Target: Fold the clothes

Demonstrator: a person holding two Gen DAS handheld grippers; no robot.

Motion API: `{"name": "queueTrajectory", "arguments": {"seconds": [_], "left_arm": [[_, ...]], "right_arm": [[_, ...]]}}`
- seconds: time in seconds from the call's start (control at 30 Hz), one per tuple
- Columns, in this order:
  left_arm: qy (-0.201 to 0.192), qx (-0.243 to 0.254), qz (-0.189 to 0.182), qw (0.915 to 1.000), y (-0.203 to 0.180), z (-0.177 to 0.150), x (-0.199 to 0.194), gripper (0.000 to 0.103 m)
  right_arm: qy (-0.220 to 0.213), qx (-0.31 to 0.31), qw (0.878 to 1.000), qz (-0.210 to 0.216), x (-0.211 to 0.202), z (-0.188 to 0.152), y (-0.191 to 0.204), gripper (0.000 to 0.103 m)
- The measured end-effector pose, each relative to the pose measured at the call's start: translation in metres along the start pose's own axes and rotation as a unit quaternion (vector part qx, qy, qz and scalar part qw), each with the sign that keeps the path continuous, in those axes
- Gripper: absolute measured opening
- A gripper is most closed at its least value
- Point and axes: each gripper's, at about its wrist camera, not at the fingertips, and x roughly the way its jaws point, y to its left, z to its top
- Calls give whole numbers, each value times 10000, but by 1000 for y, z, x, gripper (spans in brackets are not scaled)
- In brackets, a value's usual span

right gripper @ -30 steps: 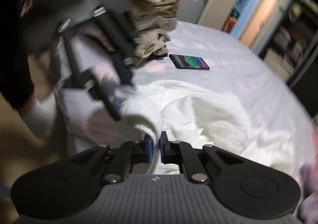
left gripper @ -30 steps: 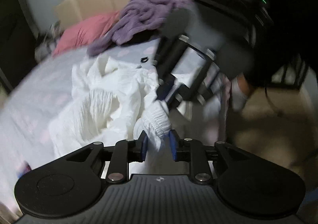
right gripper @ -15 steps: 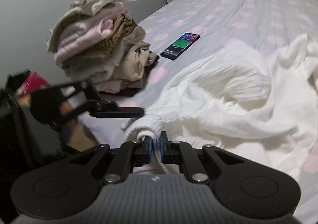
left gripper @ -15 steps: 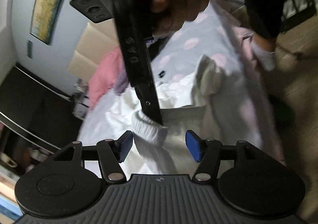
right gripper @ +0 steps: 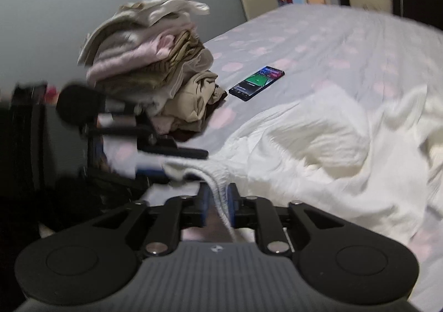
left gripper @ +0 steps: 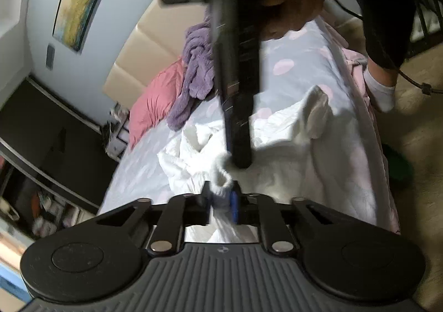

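Between the closing jaws of the left gripper [left gripper: 220, 198], the ribbed cuff [left gripper: 220, 183] of the white garment [right gripper: 318, 151] is pinched; the right gripper [right gripper: 217, 202], jaws opening, straddles its ribbed hem loosely. Garment spread near the bed's [right gripper: 346, 35] edge. Open sheet is seen beyond; phone [right gripper: 257, 83] and clothes stack [right gripper: 149, 62] lie apart

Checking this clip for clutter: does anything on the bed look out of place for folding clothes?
Yes. A phone with its screen lit lies on the bedsheet, between the leaning stack of clothes and the white garment. It could get swept up in a fold.
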Motion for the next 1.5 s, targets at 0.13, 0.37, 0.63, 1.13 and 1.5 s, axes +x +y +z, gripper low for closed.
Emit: {"name": "queueTrajectory", "arguments": {"seconds": [0.13,0.37,0.63,1.13,1.5], "left_arm": [[-17,-719,-96,9974,26,0,-6,7],[-459,-1592,492,9849,65,33,-55,7],[-667,-1659,1025,9785,67,74,-105,7],[-512,-1768,1243,9750,73,105,-141,7],[-605,-2053,1254,9688,83,74,-149,7]], "right_arm": [[-32,-573,9971,-505,-23,-9,8,66],[-411,-823,9766,-1946,-84,-45,42,75],[-781,-383,9563,-2792,-81,-108,90,81],[-1763,423,9536,-2403,-58,-99,58,16],[-2228,540,9445,-2352,-145,-64,42,14]]}}
